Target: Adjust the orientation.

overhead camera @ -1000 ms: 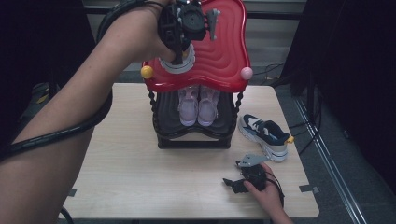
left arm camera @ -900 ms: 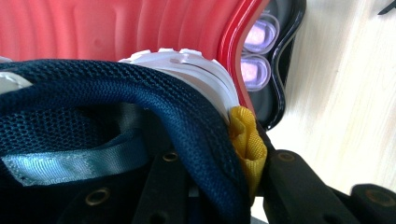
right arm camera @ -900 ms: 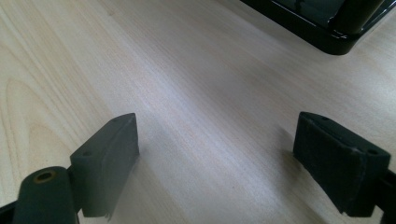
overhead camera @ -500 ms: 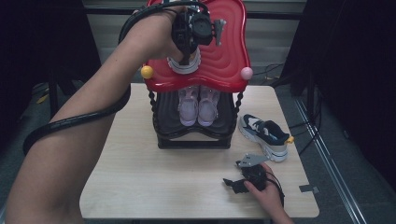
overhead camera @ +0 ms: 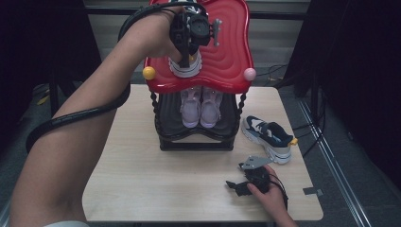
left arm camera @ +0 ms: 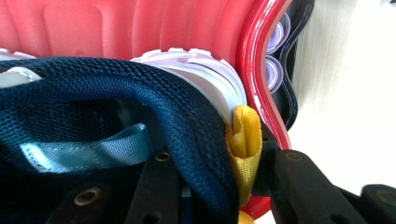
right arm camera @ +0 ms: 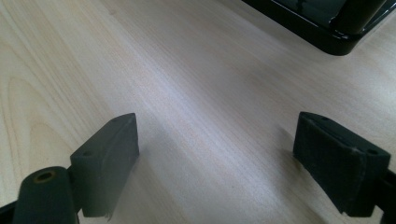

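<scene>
high view: left tongs (overhead camera: 189, 49) grip navy sneaker's (overhead camera: 185, 66) heel on red rack top (overhead camera: 227, 61), having just widened slightly; right tongs (overhead camera: 236, 185) wide, resting near worktop's (overhead camera: 142, 179) front edge.

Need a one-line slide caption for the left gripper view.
Left gripper grips navy sneaker heel collar by its yellow pull tab, atop red rack shelf.

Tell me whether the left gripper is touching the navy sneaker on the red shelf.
Touching. In the left gripper view, the navy sneaker's heel collar sits between the left gripper's black jaws, pressed against them.
</scene>
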The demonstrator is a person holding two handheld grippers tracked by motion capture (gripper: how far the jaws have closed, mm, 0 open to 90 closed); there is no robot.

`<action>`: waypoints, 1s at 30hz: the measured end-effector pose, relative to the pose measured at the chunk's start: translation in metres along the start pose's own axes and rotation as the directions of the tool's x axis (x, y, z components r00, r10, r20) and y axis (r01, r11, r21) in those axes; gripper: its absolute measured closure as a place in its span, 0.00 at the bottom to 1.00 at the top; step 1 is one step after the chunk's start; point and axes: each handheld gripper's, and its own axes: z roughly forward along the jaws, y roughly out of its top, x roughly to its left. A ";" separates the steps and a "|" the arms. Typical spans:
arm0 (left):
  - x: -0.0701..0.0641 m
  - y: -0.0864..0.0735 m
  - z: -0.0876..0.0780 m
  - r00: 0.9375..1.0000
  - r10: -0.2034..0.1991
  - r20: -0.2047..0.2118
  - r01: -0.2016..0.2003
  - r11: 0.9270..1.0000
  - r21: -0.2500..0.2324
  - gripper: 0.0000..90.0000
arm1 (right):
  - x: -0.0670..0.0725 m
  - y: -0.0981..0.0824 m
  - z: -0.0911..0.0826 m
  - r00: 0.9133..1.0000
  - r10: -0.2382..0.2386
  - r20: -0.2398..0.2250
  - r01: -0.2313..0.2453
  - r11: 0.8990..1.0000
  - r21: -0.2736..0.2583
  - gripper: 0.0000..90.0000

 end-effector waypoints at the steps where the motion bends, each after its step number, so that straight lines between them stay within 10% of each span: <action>1: 0.000 -0.001 0.000 1.000 -0.009 -0.002 0.009 1.000 -0.002 0.78 | 0.000 0.000 0.000 1.000 0.000 0.000 0.000 1.000 0.000 0.15; 30: 0.003 -0.010 -0.008 0.981 -0.194 -0.023 0.192 0.979 -0.066 0.34 | 0.000 0.000 0.000 1.000 0.001 0.001 -0.001 1.000 0.001 0.15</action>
